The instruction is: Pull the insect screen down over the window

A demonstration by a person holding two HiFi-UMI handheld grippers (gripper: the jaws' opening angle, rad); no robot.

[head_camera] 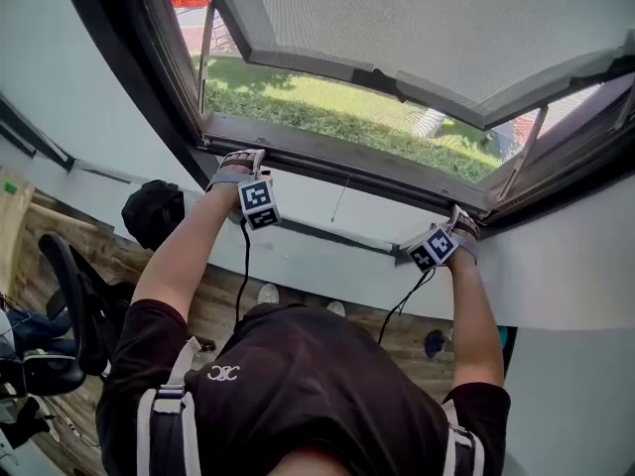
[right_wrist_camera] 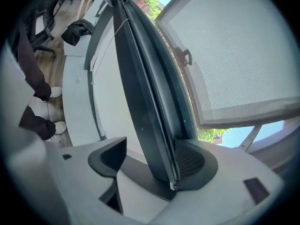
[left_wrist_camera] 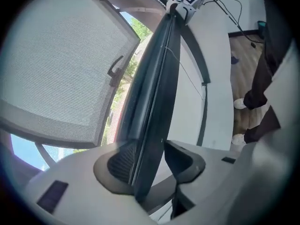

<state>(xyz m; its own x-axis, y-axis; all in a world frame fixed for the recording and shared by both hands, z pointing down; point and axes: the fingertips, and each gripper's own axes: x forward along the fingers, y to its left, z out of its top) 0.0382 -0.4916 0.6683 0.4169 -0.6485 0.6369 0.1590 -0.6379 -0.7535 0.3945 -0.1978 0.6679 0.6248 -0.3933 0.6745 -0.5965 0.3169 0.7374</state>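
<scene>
A dark screen bar [head_camera: 347,162] runs along the lower edge of the window opening. My left gripper [head_camera: 241,159] reaches up to its left part and my right gripper [head_camera: 461,223] to its right end. In the left gripper view the bar [left_wrist_camera: 151,102] stands between the open jaws of the left gripper [left_wrist_camera: 152,163]. It lies against the left pad [left_wrist_camera: 119,165], with a gap to the other pad. In the right gripper view the bar [right_wrist_camera: 154,111] passes between the open jaws of the right gripper [right_wrist_camera: 151,159]. There it rests by the right pad [right_wrist_camera: 193,161], clear of the left one.
The hinged sash with a mesh look [head_camera: 417,28] is tilted outward above a lawn [head_camera: 327,107]. A white wall [head_camera: 327,256] lies below the opening. A black office chair [head_camera: 69,305], a black bag [head_camera: 154,211] and the wooden floor [head_camera: 218,305] are lower down.
</scene>
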